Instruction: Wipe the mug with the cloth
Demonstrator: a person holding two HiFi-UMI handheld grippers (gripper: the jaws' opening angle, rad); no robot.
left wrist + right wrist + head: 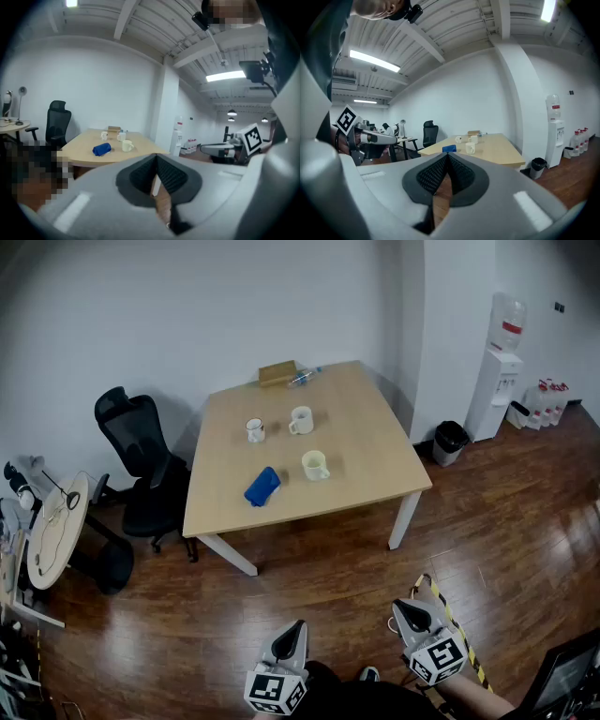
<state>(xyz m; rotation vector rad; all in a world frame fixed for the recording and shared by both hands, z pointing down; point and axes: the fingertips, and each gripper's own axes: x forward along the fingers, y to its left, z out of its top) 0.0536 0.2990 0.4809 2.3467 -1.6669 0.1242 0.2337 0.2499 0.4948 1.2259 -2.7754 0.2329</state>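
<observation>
Shut and empty, left hand-held gripper (pixel 296 626) and right hand-held gripper (pixel 401 607) hang well short of the desk (pixel 375 456); step in, then open one over the blue cloth (pixel 262 486) near its front edge, beside the nearest mug (pixel 314 465).

I see a light wooden table (pixel 370 442) carrying a rolled blue cloth (pixel 262 487) near-left, three pale ceramic mugs (pixel 314 465), and a brown box (pixel 277 374) at the far edge.

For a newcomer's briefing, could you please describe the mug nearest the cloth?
Find the wooden table by the white wall. The mug is the pale one nearest its front edge, right beside the blue cloth; the other two mugs stand farther back.
</observation>
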